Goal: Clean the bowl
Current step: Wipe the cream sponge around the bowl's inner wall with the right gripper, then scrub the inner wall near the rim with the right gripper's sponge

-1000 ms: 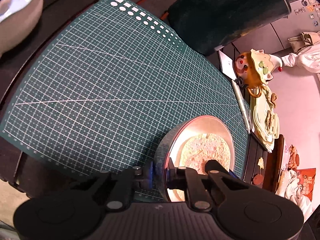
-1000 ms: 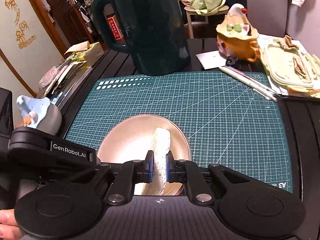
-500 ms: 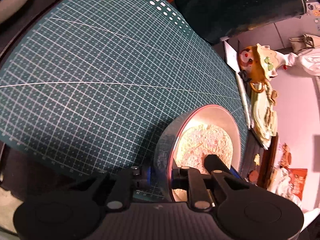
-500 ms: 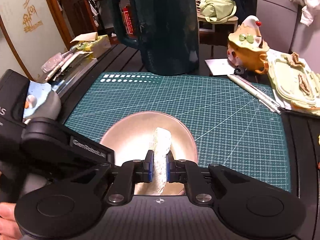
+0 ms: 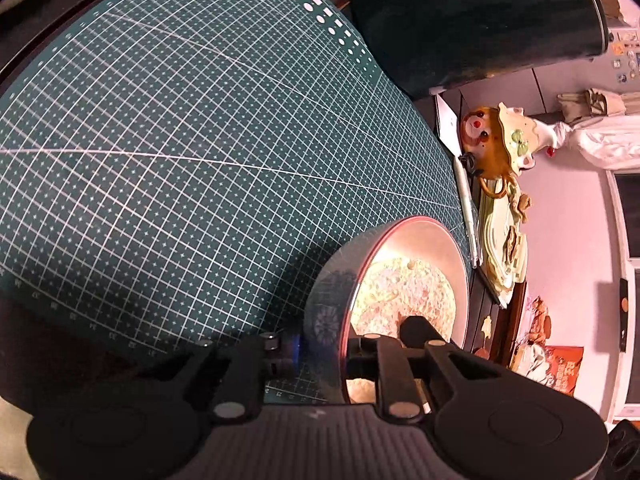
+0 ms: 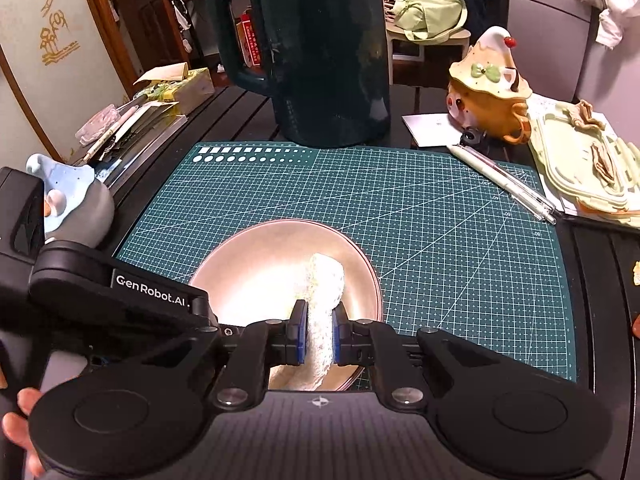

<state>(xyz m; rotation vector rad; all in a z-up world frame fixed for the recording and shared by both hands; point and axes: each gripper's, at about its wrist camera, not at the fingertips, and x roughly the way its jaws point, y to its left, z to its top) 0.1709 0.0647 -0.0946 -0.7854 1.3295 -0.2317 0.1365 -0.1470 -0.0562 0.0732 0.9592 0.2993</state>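
While the left tongs (image 5: 320, 350) clamp the near rim of the bowl (image 5: 424, 248), one finger outside the wall and one inside, the bowl sits on the green cutting mat (image 5: 192, 152) near its front edge. In the right wrist view, the right tongs (image 6: 319, 334) are closed on a pale sponge (image 6: 325, 284), squeezing it narrow, and the sponge reaches down into the bowl (image 6: 256, 264). Behind the mat, on the dark table (image 6: 240, 116), stands a dark green jug (image 6: 324, 52). To the right lie pens (image 6: 504, 178), an orange figurine (image 6: 490, 92) and a pale green tray (image 6: 576, 160).
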